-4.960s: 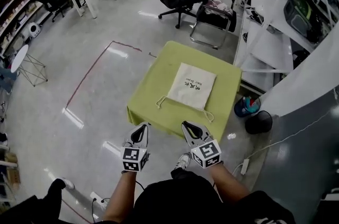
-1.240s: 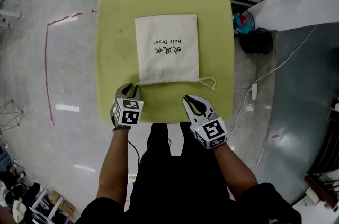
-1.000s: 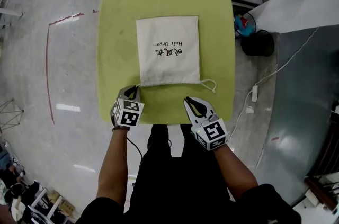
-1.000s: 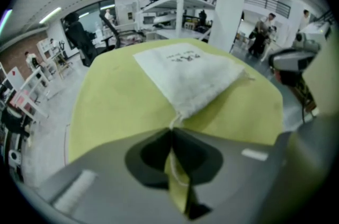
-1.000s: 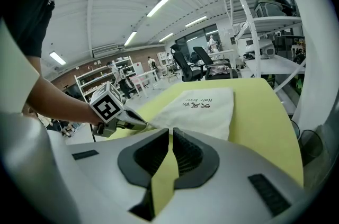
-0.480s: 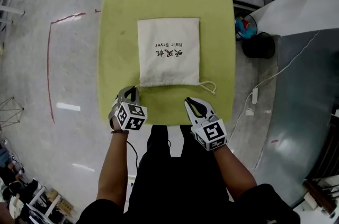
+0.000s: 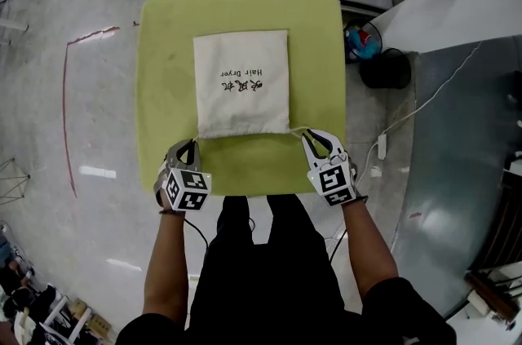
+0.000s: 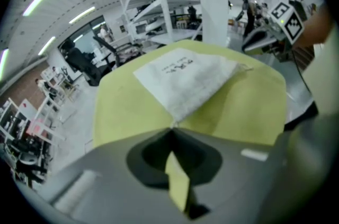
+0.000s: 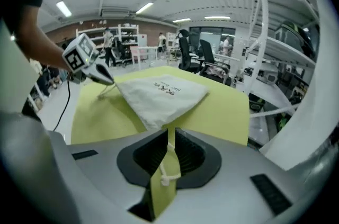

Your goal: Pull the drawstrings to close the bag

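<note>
Head view: bag [image 7: 242, 82] lies flat on the table [image 7: 163, 74], mouth nearest me. Left hand-held gripper [image 7: 187, 149] and right hand-held gripper [image 7: 314, 141] each pinch a drawstring [image 9: 167, 178] at opposite mouth corners, so I reckon pull outward.

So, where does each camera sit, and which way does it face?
Head view: on the person's head, facing steeply down at green table and bag; forearms, legs, left gripper, right gripper show.
Left gripper view: on that gripper, along its shut fingers toward the bag; right gripper shows upper right.
Right gripper view: on that gripper, along shut fingers pinching a drawstring; left gripper shows upper left.
Shared: both gripper views see the bag, table and the other gripper.
</note>
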{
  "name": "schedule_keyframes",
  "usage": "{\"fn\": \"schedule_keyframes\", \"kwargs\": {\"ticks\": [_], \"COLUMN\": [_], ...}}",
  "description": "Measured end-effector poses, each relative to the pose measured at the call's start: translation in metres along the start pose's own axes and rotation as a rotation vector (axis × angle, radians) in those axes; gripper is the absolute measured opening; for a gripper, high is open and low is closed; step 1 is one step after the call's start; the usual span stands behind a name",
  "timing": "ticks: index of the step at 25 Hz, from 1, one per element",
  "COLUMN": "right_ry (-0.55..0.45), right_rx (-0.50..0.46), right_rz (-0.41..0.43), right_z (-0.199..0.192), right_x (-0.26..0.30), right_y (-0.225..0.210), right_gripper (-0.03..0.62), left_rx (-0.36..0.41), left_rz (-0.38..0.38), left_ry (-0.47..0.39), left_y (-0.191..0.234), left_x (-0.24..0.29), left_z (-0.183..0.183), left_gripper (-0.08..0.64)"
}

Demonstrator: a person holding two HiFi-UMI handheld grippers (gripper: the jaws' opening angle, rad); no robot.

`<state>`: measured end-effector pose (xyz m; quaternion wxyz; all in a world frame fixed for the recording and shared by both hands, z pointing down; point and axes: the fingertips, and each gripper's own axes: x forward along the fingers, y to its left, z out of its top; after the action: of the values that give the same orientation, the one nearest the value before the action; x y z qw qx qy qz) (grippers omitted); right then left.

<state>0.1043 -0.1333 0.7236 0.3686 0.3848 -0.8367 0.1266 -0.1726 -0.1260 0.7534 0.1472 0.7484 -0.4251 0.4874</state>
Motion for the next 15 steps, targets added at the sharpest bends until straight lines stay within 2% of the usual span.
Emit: {"fn": "schedule_keyframes", "kwargs": {"ticks": [6,10,15], "right_ry": [0.117,0.153,0.168], "right_rx": [-0.286,-0.353,-0.383], "right_rz": [0.067,0.135,0.178], "right_z": [-0.015,-0.02,-0.017], "right_x": [0.018,0.03,0.038], "right_y": [0.003,0.011,0.013], "right_gripper": [0.024,0.101,0.101], "left_rx": [0.004,0.0,-0.011], "left_rz": [0.026,0.033,0.035], "left_ry": [-0.004,-0.002,0.001], "left_y": [0.008,0.01,0.008], "left_x": [-0.006,-0.008,-0.009], "left_z": [0.007,0.008,0.007], "left_gripper": [0.005,0.005,0.005]}}
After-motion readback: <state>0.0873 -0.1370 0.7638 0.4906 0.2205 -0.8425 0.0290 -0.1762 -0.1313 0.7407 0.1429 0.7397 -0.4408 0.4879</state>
